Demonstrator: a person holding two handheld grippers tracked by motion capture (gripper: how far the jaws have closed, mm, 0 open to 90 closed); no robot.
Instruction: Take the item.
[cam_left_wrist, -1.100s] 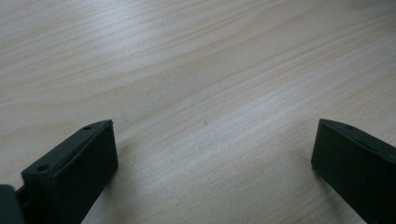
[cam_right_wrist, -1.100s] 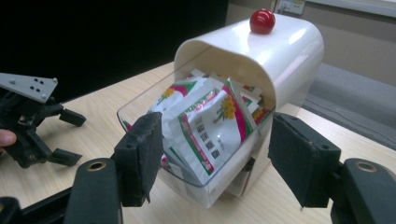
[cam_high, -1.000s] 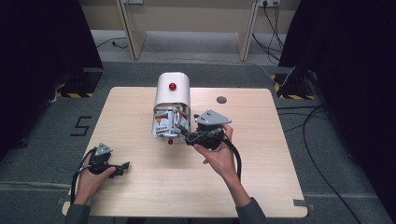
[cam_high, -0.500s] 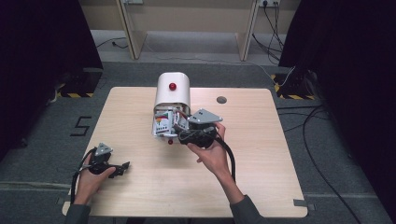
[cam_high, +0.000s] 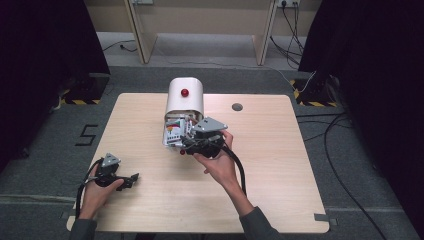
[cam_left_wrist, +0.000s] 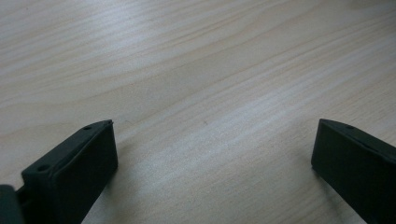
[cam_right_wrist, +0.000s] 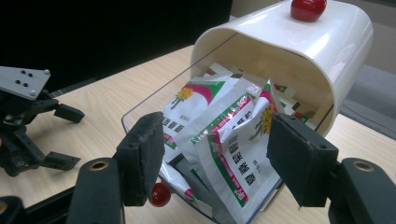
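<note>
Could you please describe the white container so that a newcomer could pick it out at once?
On the wooden table, look toward the far middle. The white container lies there with sachets spilling from its clear front; its red knob sets it apart.

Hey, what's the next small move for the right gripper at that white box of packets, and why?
Probably ease the right gripper forward a little, then close. Its jaws stand open on either side of the front white foil sachet, which sticks out of the white rounded box with the red knob, but they don't look closed on it yet.
</note>
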